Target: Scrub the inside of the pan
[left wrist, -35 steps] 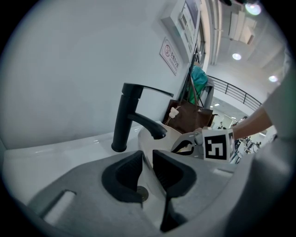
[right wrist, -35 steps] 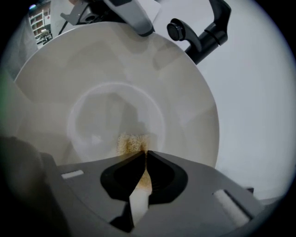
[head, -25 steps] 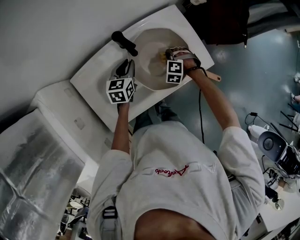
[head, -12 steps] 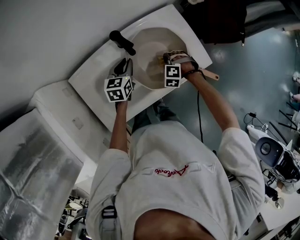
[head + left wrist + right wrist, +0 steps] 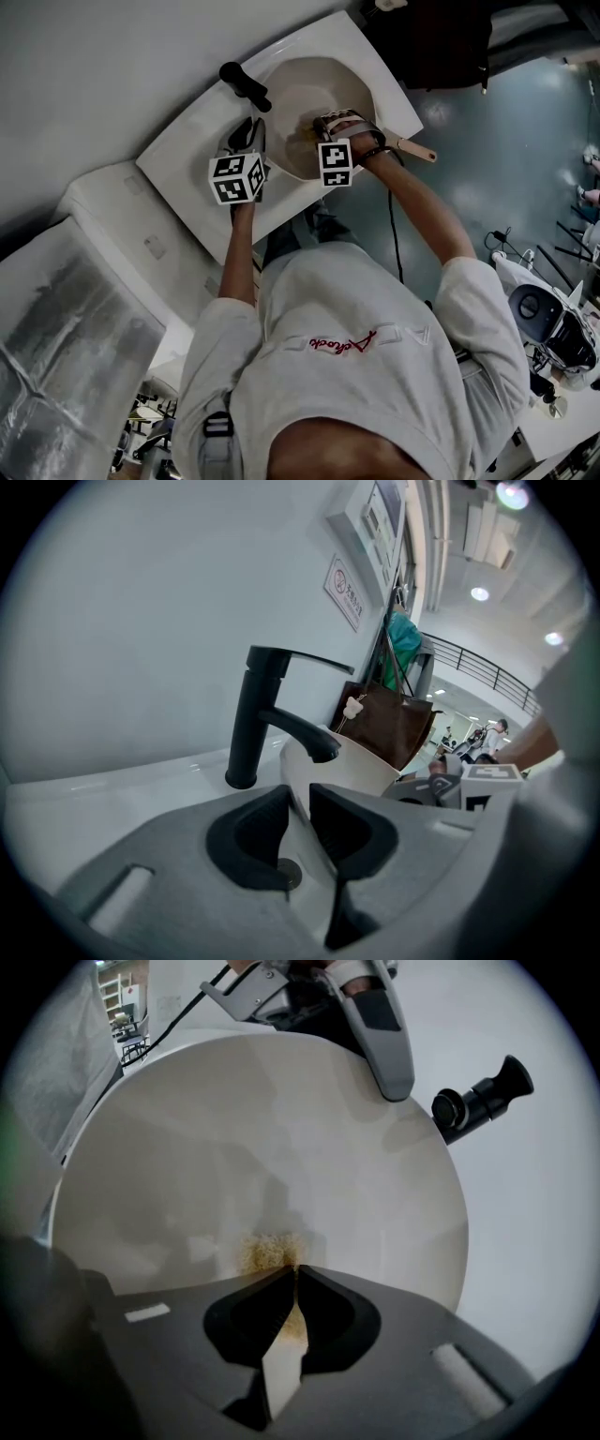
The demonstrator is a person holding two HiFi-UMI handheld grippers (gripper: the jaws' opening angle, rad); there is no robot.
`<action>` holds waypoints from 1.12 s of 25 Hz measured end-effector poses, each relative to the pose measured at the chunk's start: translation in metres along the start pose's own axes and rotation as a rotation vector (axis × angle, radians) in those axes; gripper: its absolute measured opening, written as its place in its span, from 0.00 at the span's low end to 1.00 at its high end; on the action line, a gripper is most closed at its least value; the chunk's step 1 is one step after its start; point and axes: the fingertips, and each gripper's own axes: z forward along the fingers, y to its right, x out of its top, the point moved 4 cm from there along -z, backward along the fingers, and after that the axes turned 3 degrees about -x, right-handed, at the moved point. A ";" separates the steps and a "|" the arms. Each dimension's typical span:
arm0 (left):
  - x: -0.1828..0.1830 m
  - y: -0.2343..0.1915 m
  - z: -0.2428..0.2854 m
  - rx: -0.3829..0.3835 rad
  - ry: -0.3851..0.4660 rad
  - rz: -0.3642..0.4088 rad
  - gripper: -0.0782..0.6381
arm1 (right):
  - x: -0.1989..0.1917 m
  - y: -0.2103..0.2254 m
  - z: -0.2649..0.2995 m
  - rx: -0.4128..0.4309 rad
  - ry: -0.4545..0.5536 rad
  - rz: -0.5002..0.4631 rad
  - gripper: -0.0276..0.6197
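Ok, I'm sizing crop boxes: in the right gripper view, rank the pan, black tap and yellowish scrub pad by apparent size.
1. pan, clearly the largest.
2 and 3. black tap and scrub pad look about alike. The right gripper hides part of the pad, so no ranking.

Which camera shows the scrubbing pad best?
The right gripper view: the yellow-brown scrubbing pad sits pinched in the right tongs against the cream round pan. The head view hides it behind those tongs; the left gripper view misses it.
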 end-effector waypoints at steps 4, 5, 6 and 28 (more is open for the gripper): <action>0.000 0.000 0.000 0.002 -0.001 -0.003 0.21 | 0.015 0.002 -0.001 -0.006 0.024 -0.008 0.08; 0.000 0.001 0.000 0.001 -0.001 -0.003 0.21 | 0.019 0.003 -0.001 -0.008 0.029 -0.011 0.08; 0.000 0.001 0.000 0.001 -0.001 -0.003 0.21 | 0.023 0.004 -0.001 -0.010 0.034 -0.013 0.08; 0.001 0.001 0.001 -0.006 -0.004 -0.004 0.21 | 0.051 0.050 0.015 -0.061 0.059 0.023 0.08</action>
